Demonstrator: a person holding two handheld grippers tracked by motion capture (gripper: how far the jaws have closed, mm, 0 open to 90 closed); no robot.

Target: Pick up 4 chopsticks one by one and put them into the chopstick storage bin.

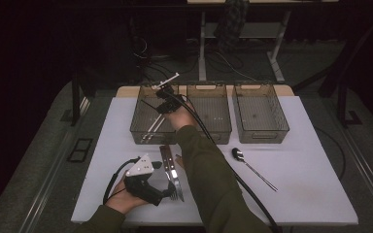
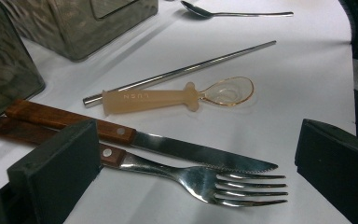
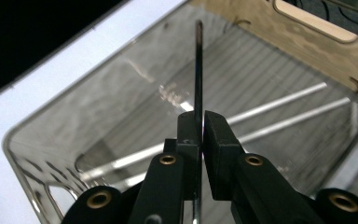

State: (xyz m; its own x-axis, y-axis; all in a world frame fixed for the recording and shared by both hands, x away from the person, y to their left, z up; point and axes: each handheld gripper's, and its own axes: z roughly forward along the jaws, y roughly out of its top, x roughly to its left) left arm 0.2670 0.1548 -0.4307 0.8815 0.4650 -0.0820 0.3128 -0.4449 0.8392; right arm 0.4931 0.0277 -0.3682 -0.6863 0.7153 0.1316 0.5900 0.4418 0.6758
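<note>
The right gripper (image 3: 197, 133) has its jaws clamped on a thin metal chopstick (image 3: 198, 70), gripping it partway along so the rod stands up past the pads over the leftmost bin (image 3: 42, 121). Two more metal chopsticks (image 3: 279, 105) already lie along that bin's ribbed floor. The hold is narrow on a smooth, round rod, so I judge it could pivot or slide between the pads; if let go while this upright, it may strike the bin wall, bounce, or land crosswise on the others.

The left gripper (image 2: 191, 163) hovers with jaws spread wide, holding nothing, low over the fork (image 2: 205, 179) and the wooden-handled knife (image 2: 135, 140), which lie touching. A close there could catch both together or nudge the knife. Beyond them rest a translucent baby spoon (image 2: 177, 97), another chopstick (image 2: 182, 71) and a metal spoon (image 2: 233, 13) on the white table (image 2: 298, 84).
</note>
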